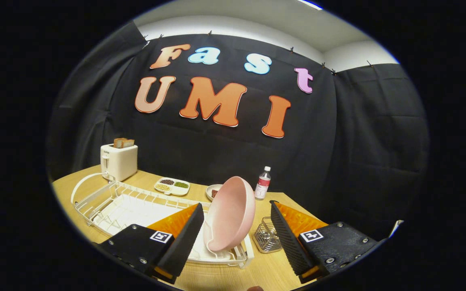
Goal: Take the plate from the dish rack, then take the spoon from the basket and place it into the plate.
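A pink plate (230, 214) stands on its edge in the near right end of the white wire dish rack (107, 202). My gripper (237, 220) is open, its two black fingers spread wide on either side of the plate, not touching it. The left finger (184, 238) hangs over the rack, the right finger (287, 238) is beside a small metal wire basket (267, 235) that sits on the table just right of the rack. Whether a spoon lies in the basket I cannot make out.
On the wooden table (273, 270) beyond the rack stand a white toaster (118, 161) with toast, a divided white dish (172, 186) of foods, a small bowl (214, 191) and a water bottle (262, 183). Black cloth walls close the back.
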`<state>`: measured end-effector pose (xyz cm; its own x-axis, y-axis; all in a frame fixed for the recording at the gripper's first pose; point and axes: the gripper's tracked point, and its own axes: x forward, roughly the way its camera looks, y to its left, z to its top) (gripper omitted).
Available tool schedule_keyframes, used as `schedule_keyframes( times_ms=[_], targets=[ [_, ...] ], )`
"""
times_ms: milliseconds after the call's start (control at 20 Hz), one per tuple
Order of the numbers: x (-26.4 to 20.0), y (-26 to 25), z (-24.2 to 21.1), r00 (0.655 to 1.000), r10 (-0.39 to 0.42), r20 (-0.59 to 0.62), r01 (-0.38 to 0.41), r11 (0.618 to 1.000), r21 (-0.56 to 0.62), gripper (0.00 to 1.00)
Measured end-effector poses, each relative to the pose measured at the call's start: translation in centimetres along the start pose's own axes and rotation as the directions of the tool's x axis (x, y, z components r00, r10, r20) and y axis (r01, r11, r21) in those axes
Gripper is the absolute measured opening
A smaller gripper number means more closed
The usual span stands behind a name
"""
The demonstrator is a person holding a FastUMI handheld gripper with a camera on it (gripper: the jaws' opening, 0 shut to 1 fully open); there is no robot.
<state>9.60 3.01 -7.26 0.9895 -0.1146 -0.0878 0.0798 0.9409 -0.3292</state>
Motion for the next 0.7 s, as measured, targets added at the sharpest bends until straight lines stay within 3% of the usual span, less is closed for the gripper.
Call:
schedule_keyframes(
  times_ms=[400,600,700],
  targets=[
    [5.5,-0.7,-1.7,0.993,-0.069,-0.101,0.063,0.996,-0.06,0.96],
    [7.1,-0.7,-2.4,0.987,-0.082,-0.139,0.07,0.993,-0.091,0.82],
    [7.7,-0.6,-2.3,0.984,-0.092,-0.15,0.078,0.992,-0.102,0.69]
  ],
)
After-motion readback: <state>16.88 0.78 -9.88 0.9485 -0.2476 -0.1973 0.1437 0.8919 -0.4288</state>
